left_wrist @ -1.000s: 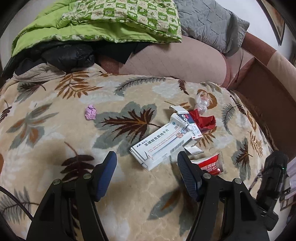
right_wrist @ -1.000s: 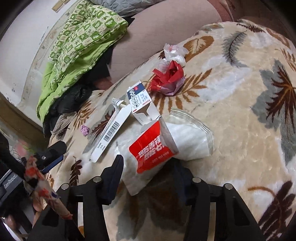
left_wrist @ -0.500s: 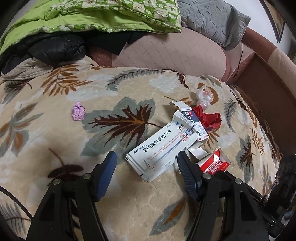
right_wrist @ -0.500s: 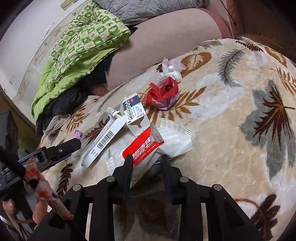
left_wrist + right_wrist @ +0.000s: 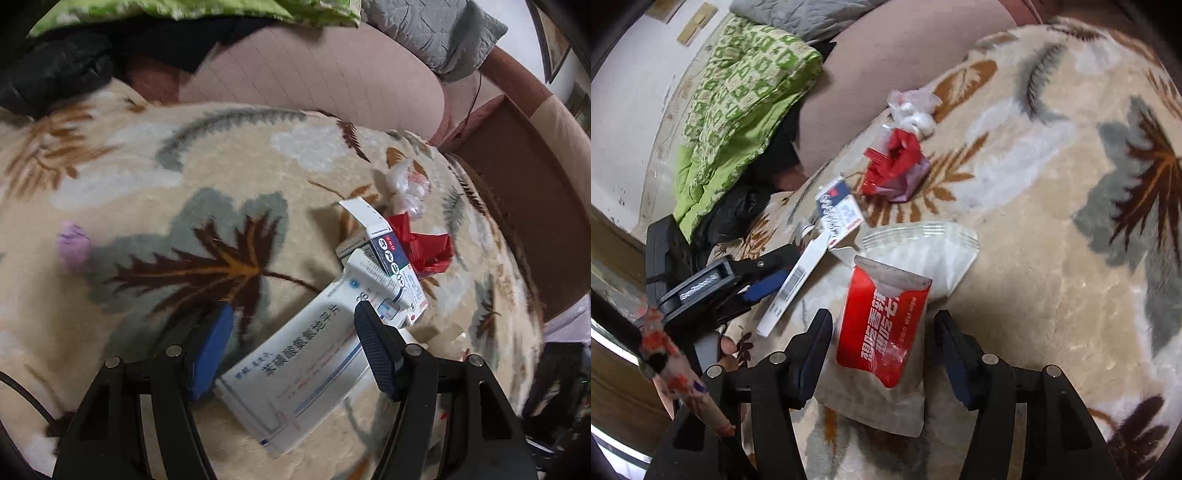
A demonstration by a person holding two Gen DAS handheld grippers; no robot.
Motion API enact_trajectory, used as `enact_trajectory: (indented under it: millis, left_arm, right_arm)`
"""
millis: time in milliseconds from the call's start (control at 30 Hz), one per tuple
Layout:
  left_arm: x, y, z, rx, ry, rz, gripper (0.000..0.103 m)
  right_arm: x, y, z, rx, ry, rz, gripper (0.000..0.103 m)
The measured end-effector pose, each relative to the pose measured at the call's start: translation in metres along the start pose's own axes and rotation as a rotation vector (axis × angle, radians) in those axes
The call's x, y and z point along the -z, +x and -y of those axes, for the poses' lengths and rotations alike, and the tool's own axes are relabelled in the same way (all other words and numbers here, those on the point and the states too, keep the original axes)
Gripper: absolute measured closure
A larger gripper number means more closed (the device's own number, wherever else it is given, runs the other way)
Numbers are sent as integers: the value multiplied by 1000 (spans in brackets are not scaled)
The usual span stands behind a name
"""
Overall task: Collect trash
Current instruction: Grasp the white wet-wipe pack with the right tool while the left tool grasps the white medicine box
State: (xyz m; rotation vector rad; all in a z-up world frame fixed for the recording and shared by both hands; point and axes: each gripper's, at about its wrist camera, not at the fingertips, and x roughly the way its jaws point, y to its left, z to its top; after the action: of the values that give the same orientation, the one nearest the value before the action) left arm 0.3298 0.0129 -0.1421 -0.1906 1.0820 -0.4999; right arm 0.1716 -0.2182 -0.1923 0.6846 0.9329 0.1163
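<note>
On the leaf-patterned blanket [image 5: 155, 192] the trash lies in one loose group. In the left wrist view, going from left to right, a small crumpled purple paper [image 5: 74, 245] sits alone at about 9 o'clock, well apart from the rest. The left gripper [image 5: 291, 345] is open, with wide jaws, and the long white medicine box [image 5: 299, 373] lies between its blue pads without a clear touch on either side. Behind the box, toward 2 o'clock, a smaller white and dark blue carton [image 5: 388, 254] leans on it, then comes a red crumpled wrapper [image 5: 428, 247], and a clear plastic scrap [image 5: 406, 188] just beyond.

In the right wrist view, the left gripper's tool is seen at 9 o'clock next to the white box. The right gripper [image 5: 882, 354] is also open; the red wet-wipe packet [image 5: 882, 332] lies between its fingers, on top of a white plastic pouch [image 5: 923, 254]. I cannot tell if the fingers touch the packet. A green patterned quilt [image 5: 738, 110] lies at 11 o'clock by the sofa back.
</note>
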Motion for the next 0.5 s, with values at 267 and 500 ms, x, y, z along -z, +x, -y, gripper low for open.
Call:
enact_trajectory:
  millis: [267, 500]
  left_arm:
    - [31, -2, 45, 23, 182, -67, 36]
    - [45, 7, 65, -101, 262, -101, 36]
  right_arm:
    - [1, -19, 6, -1, -34, 20, 62]
    - [9, -72, 27, 38, -34, 77, 63]
